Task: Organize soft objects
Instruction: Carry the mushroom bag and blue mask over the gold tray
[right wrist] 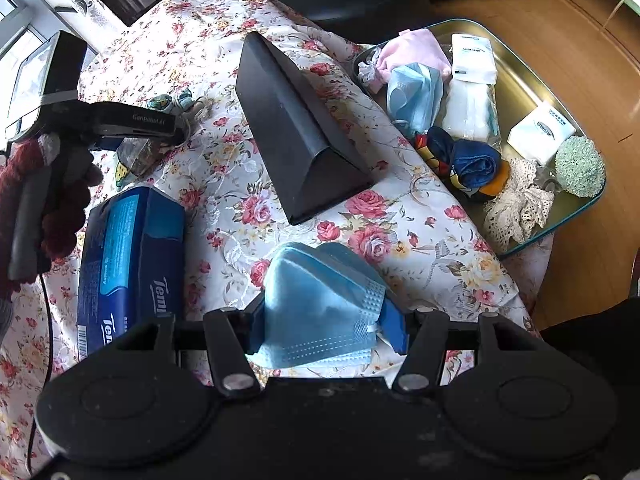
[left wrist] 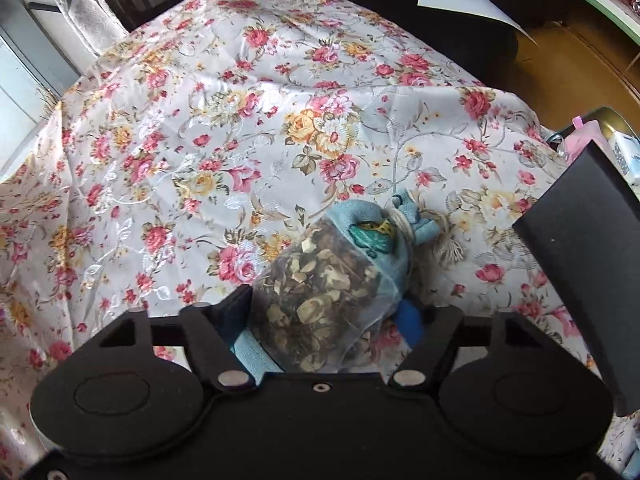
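Note:
A pale blue mesh sachet filled with dried leaves, tied with cord and bearing a green frog charm, lies on the floral cloth. My left gripper is shut on its lower half, pads pressing both sides. In the right wrist view the same sachet shows under the left gripper's housing, held by a hand in a dark red sleeve. My right gripper is shut on a folded light blue face mask, just above the cloth.
A metal tray at the right holds a pink pouch, another blue mask, white packets, a dark blue cloth, lace and a green pompom. A black wedge-shaped box lies mid-table. A blue tissue pack sits on the left.

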